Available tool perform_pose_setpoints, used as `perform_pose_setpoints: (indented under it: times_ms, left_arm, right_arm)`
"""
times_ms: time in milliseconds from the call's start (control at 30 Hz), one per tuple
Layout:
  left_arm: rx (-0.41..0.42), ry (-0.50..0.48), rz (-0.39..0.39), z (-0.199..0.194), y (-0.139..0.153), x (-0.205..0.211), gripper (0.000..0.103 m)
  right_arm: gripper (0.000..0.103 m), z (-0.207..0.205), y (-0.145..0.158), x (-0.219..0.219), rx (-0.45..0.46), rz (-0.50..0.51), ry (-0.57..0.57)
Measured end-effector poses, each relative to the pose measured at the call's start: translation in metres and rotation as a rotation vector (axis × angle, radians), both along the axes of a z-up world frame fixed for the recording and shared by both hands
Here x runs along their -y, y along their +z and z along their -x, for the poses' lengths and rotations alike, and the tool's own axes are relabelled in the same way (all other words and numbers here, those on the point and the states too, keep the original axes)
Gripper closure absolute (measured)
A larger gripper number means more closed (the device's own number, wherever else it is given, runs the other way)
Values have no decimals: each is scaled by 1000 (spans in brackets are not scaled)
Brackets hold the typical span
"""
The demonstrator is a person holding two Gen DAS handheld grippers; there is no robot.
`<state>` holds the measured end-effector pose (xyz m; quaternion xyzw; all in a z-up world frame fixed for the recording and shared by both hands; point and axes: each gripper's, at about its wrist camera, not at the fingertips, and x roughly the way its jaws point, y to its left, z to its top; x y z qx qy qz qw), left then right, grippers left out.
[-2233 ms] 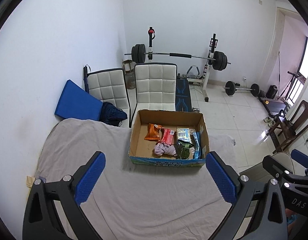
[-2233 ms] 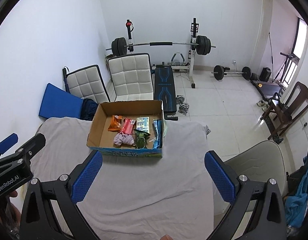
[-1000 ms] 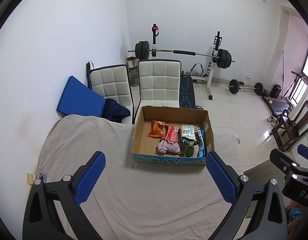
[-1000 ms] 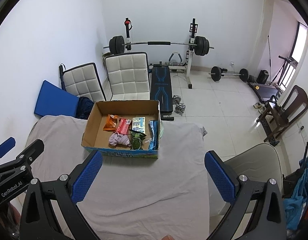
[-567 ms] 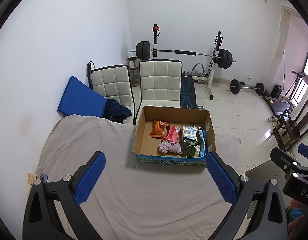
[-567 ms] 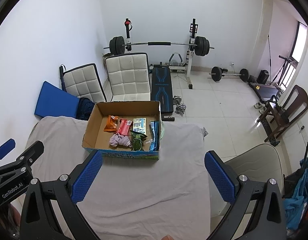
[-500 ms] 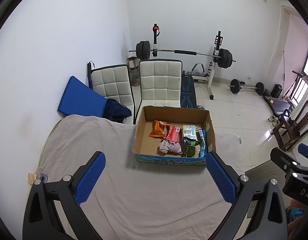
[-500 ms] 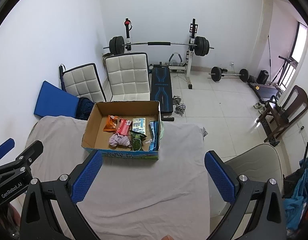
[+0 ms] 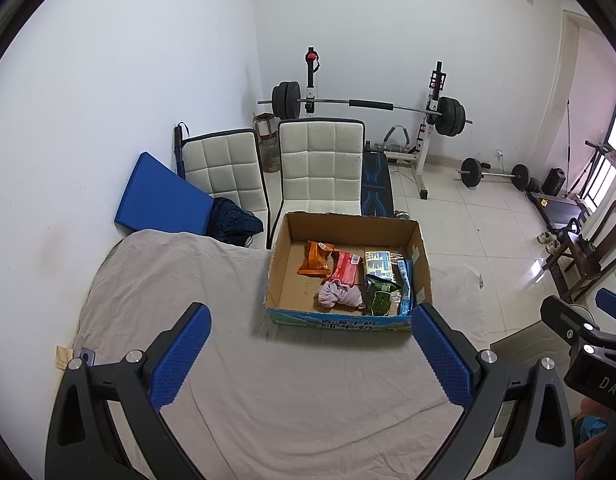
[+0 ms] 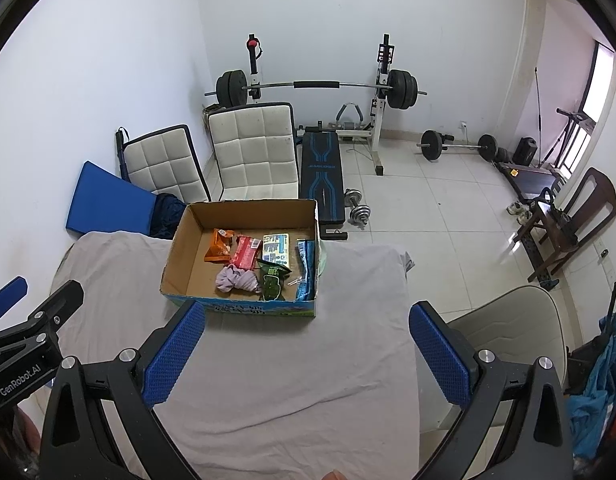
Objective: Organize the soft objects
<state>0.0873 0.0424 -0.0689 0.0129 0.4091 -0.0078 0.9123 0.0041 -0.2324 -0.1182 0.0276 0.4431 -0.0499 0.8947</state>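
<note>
An open cardboard box point(image 9: 422, 264) point(image 10: 176, 252) stands on a table under a grey cloth point(image 9: 292, 392) point(image 10: 276, 380). Inside lie a pink cloth bundle point(image 9: 339, 295) point(image 10: 238, 280), an orange packet point(image 9: 313, 258) point(image 10: 219, 245), a red packet point(image 9: 345, 267) point(image 10: 246, 252), a green packet point(image 9: 379, 296) point(image 10: 272, 280) and blue packets point(image 9: 404, 286) point(image 10: 304, 268). My left gripper point(image 9: 308, 356) is open and empty, held above the cloth in front of the box. My right gripper point(image 10: 306, 354) is open and empty, in front of the box and to its right.
Two white padded chairs point(image 9: 319, 168) point(image 10: 254, 152) and a blue mat point(image 9: 160, 200) stand behind the table. A barbell rack point(image 9: 367, 104) and weight bench point(image 10: 321, 176) are further back. A beige chair point(image 10: 503, 328) is at the table's right.
Both grippers have drifted slightly, so the box sits a little differently in each view. Nothing was taken hold of or let go; both stay open.
</note>
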Motion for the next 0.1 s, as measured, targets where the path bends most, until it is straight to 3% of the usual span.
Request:
perform_pose_setpoints:
  times_ms: [100]
  left_arm:
    - [3,0,-1,-1,-1,0,0]
  right_arm:
    - [0,0,-1,0,0,-2,-3]
